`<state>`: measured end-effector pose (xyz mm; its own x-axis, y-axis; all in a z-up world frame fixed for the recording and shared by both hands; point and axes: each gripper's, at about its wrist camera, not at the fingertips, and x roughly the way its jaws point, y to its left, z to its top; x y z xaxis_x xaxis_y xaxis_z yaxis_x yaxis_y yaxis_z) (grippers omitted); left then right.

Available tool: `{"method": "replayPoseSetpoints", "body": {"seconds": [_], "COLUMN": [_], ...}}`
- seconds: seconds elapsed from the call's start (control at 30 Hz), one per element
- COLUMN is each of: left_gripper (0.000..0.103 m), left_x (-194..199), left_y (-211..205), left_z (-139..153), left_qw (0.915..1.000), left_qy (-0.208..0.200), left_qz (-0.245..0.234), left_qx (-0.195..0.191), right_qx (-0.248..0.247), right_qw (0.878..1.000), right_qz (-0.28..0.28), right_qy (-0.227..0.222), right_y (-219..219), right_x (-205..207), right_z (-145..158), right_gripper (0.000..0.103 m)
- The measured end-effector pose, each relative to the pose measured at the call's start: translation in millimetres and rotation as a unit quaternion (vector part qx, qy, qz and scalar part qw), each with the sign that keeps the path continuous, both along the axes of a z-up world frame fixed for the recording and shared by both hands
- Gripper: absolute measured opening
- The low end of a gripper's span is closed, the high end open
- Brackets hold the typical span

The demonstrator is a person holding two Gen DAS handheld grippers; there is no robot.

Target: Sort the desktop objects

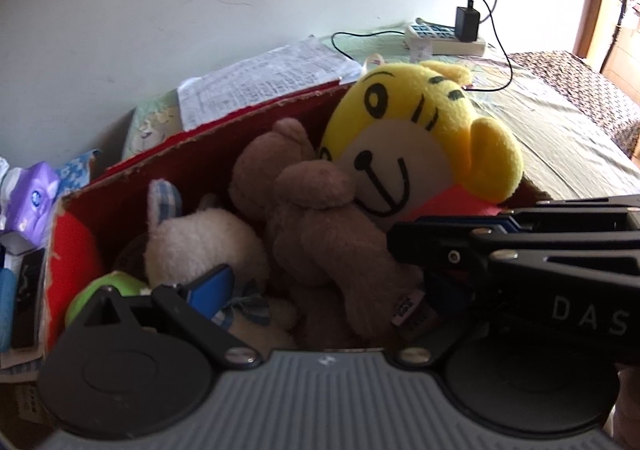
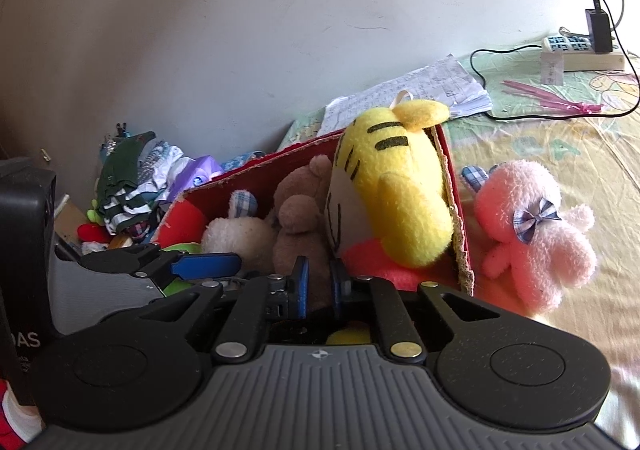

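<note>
Red cardboard walls of a box (image 1: 132, 186) are filling the left wrist view, and the box is holding a yellow tiger plush (image 1: 420, 138), a brown teddy bear (image 1: 320, 226), a cream plush rabbit (image 1: 200, 242) and a green ball (image 1: 112, 290). The left gripper (image 1: 320, 286) is reaching in with its fingers spread wide, grasping nothing; its blue pad (image 1: 212, 286) is lying against the rabbit. The right gripper (image 1: 500, 250) is crossing in from the right, touching the bear.

Seen from the right wrist, the right gripper (image 2: 318, 286) is clenching its blue pads (image 2: 303, 282) on the brown teddy bear (image 2: 300, 226) inside the box (image 2: 460, 218). A pink plush rabbit (image 2: 536, 226) is lying on the sheet (image 2: 580, 154) just outside the box's right wall. A power strip (image 2: 580, 54) is sitting by the wall.
</note>
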<state>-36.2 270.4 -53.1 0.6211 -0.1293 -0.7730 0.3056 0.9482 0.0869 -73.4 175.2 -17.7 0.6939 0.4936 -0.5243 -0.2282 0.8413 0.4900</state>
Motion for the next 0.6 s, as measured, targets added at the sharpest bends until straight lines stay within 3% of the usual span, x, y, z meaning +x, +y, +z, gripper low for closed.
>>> {"method": "replayPoseSetpoints", "body": {"seconds": [0.6], "left_gripper": [0.103], "left_x": [-3], "left_y": [-7], "left_z": [-3], "left_qw": [0.9961], "left_qy": [0.000], "left_qz": [0.086], "left_qx": [-0.017], "right_qx": [0.050], "right_qw": [0.997], "right_qz": [0.060], "right_qy": [-0.011], "right_y": [-15], "right_x": [0], "right_z": [-1], "right_gripper": [0.005]}}
